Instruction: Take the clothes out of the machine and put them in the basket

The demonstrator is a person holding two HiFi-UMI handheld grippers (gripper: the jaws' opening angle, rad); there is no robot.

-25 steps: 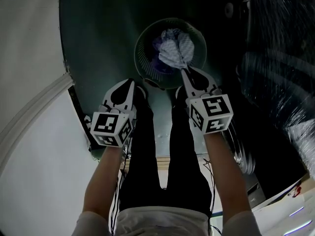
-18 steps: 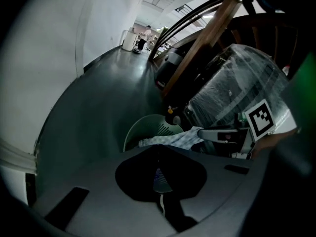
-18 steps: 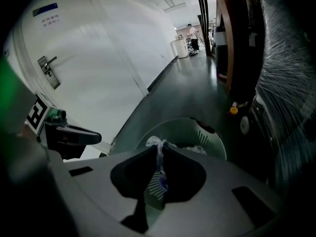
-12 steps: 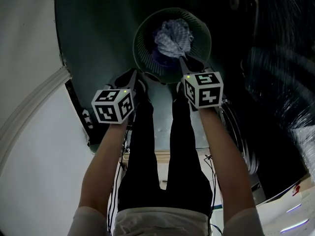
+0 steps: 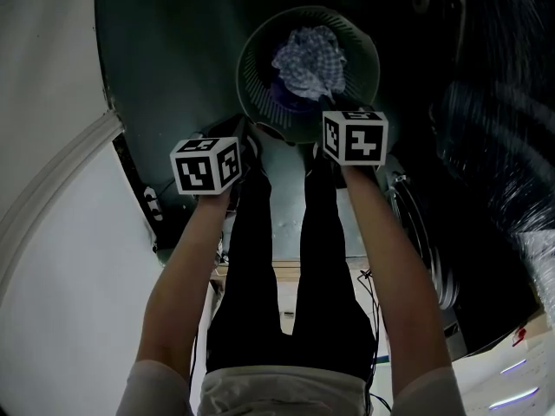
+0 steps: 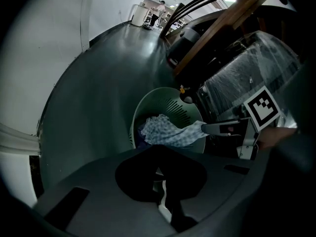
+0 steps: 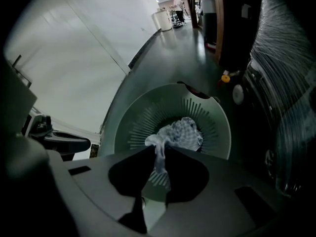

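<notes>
A round green basket (image 5: 258, 37) stands on the dark floor ahead of my feet, with a blue-and-white checked cloth (image 5: 308, 59) piled in it over something purple. My right gripper (image 7: 159, 151) hangs over the basket's near rim (image 7: 138, 117). Its jaws have just been opening slightly, and a thin tail of the cloth (image 7: 160, 163) is still pinched between them. The left gripper view shows that tail stretching from the right gripper's fingertip (image 6: 222, 128) to the pile (image 6: 165, 132). My left gripper (image 6: 159, 153) is shut and empty, just left of the basket.
The washing machine's round door (image 5: 416, 232) is at my right. A dark plastic-wrapped bulk (image 5: 494, 146) stands beyond it. A white wall (image 5: 52, 232) curves along the left. A small orange thing (image 7: 225, 77) lies past the basket. My legs (image 5: 286, 267) are below.
Both grippers have sunk toward the basket and tipped more steeply down. The cloth that hung from the right gripper has settled into the basket.
</notes>
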